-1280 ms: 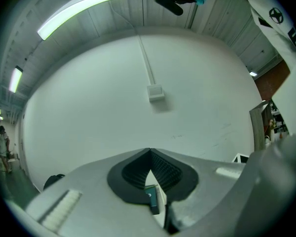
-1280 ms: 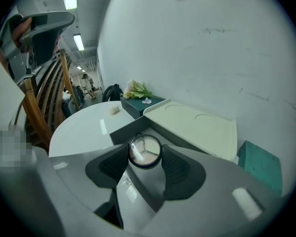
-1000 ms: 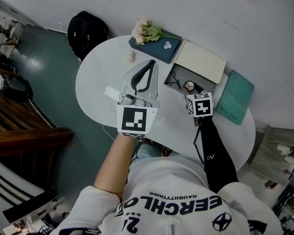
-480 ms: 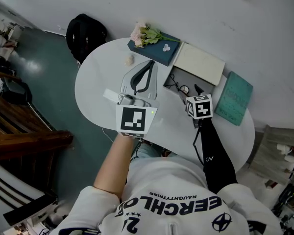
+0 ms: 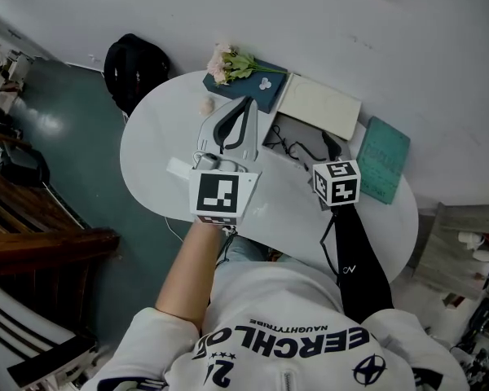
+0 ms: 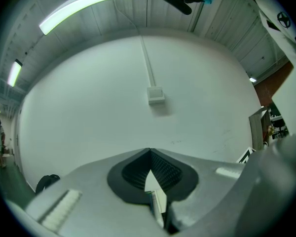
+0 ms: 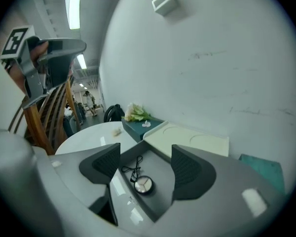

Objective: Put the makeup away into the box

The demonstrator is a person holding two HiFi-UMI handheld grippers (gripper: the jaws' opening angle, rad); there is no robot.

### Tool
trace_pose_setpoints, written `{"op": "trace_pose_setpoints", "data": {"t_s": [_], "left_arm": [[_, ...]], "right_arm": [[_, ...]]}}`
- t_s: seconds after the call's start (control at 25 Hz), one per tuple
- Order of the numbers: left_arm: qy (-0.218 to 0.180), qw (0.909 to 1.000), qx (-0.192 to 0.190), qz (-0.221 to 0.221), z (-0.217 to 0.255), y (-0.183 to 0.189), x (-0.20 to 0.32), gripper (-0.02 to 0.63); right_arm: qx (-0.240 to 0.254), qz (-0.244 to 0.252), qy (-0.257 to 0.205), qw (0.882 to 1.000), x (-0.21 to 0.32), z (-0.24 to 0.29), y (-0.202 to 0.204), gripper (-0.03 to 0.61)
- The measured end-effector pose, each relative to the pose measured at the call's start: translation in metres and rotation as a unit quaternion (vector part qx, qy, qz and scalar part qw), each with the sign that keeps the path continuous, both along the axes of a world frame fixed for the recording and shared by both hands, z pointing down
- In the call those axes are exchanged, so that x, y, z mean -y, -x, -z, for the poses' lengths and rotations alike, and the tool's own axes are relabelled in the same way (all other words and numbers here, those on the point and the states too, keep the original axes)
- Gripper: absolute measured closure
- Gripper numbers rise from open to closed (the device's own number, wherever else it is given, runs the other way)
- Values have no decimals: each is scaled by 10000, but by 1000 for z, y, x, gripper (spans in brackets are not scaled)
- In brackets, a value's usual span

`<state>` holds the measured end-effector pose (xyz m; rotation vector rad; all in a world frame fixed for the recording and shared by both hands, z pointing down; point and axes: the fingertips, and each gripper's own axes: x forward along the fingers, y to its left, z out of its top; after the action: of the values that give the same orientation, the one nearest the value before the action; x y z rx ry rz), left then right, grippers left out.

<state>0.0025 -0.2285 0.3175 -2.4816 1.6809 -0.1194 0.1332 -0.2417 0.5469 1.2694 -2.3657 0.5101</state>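
Firstly, in the head view both tools are over the white worktop (image 5: 155, 141): the left tool (image 5: 244, 111) points toward the flowers (image 5: 228, 60), and the right tool (image 5: 331, 149) is above the open grey box (image 5: 308, 129). In the left gripper view, its jaws are pressed together with nothing between them. In the right gripper view, the jaws have just been opening and stand spread, pinching nothing. Below them the round makeup compact (image 7: 143, 184) lies inside the box, beside a black cord (image 7: 133, 170).

White oval table (image 5: 155, 141), pink flowers (image 5: 226, 60) on dark book (image 5: 269, 86), teal notebook (image 5: 383, 160), black backpack (image 5: 134, 62) on floor (image 5: 57, 129)
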Motion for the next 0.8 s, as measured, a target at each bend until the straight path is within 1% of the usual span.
{"op": "trace_pose_setpoints", "data": {"t_s": [0.12, 0.28, 0.36, 0.48, 0.56, 0.68, 0.8], "left_arm": [[-72, 10000, 9, -29, 11, -5, -5, 612], [-111, 9999, -9, -88, 27, -15, -14, 612], [-129, 9998, -30, -129, 34, -19, -15, 612], [-223, 9995, -34, -208, 43, -22, -14, 612], [-267, 9993, -73, -242, 46, -23, -13, 612], [-250, 9992, -126, -295, 44, -23, -9, 612], [-310, 9987, -55, -404, 45, -25, -3, 612]], "right_arm": [[93, -63, -641, 9979, 2, 48, -7, 233], [180, -205, -1459, 9889, -3, 113, -21, 241], [232, -292, -1870, 9816, -6, 146, -30, 242], [418, -529, -2490, 9662, -12, 194, -49, 250], [469, -604, -2654, 9611, -15, 207, -57, 264], [315, -629, -2525, 9650, -17, 197, -61, 262], [260, -699, -2451, 9666, -15, 192, -60, 264]]}}
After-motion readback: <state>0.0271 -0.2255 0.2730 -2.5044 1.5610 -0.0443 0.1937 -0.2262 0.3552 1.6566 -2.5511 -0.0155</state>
